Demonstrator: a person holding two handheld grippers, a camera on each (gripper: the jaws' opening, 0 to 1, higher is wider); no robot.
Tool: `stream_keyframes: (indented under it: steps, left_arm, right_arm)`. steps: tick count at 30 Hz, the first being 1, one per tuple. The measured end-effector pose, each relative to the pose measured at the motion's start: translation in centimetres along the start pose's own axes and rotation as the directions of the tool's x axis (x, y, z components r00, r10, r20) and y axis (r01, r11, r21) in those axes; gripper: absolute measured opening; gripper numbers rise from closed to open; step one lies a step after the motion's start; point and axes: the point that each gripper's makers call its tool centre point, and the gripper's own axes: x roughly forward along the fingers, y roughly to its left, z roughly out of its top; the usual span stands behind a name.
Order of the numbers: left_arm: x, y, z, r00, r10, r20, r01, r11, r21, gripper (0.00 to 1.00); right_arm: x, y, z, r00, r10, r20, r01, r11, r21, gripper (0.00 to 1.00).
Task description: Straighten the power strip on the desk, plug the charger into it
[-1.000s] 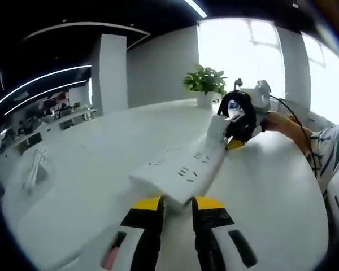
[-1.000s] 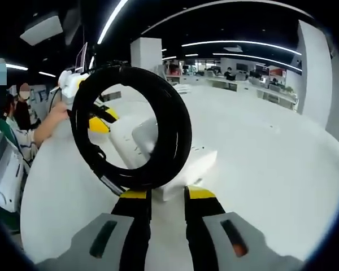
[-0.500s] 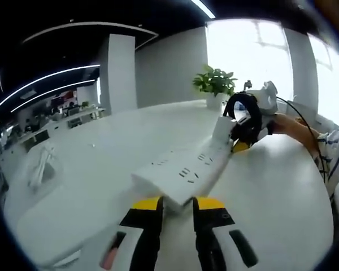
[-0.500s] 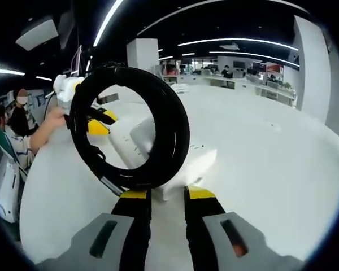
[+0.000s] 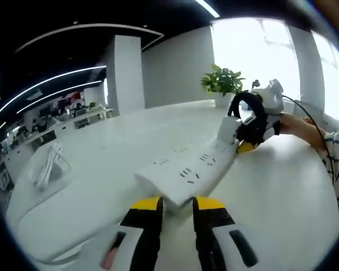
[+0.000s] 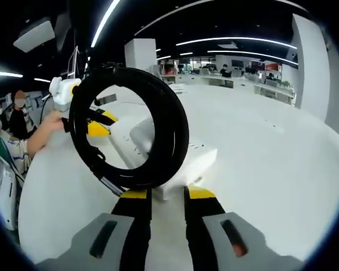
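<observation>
Both grippers hold the long white power strip (image 5: 189,172) by its ends above the white tabletop (image 5: 282,192).
In the left gripper view, our left gripper (image 5: 177,204) has its jaws clamped on the near end, and the right gripper (image 5: 250,144) holds the far end. In the right gripper view, our right gripper (image 6: 167,195) clamps the strip's end beside its coiled black cable (image 6: 130,127); a potted green plant (image 5: 222,84) stands far behind.

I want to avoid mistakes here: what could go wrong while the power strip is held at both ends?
1. The left hand-held gripper pinches only the power strip's end edge, so it may slip out.
2. The black coiled cable hangs loose by the right hand-held gripper and could snag or block the sockets.
</observation>
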Motion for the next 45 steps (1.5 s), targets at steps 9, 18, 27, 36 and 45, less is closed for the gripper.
stream_keyframes:
  steps: [9,18,27,36,45]
  left_arm:
    - [0.0,0.9,0.1,1.000,0.030,0.007,-0.030,0.999,-0.013,0.20]
    - [0.1,1.4,0.3,0.997,0.071,0.015,-0.071,0.997,-0.002,0.19]
    - [0.1,1.6,0.4,0.995,0.091,0.035,-0.091,0.996,-0.010,0.19]
    - [0.3,1.7,0.5,0.994,0.104,0.044,-0.103,0.994,-0.019,0.19]
    - [0.1,1.7,0.5,0.993,0.108,0.047,-0.107,0.994,-0.014,0.17]
  right_arm:
    - [0.5,0.0,0.3,0.999,0.008,0.041,-0.010,0.999,0.036,0.21]
    - [0.8,-0.2,0.6,0.998,-0.003,0.055,0.000,0.998,0.055,0.20]
    - [0.9,-0.3,0.7,0.997,-0.017,0.073,0.011,0.997,0.082,0.19]
    - [1.0,-0.7,0.9,0.996,-0.034,0.081,0.027,0.995,0.095,0.17]
    - [0.8,-0.7,0.8,0.996,-0.037,0.086,0.027,0.993,0.111,0.15]
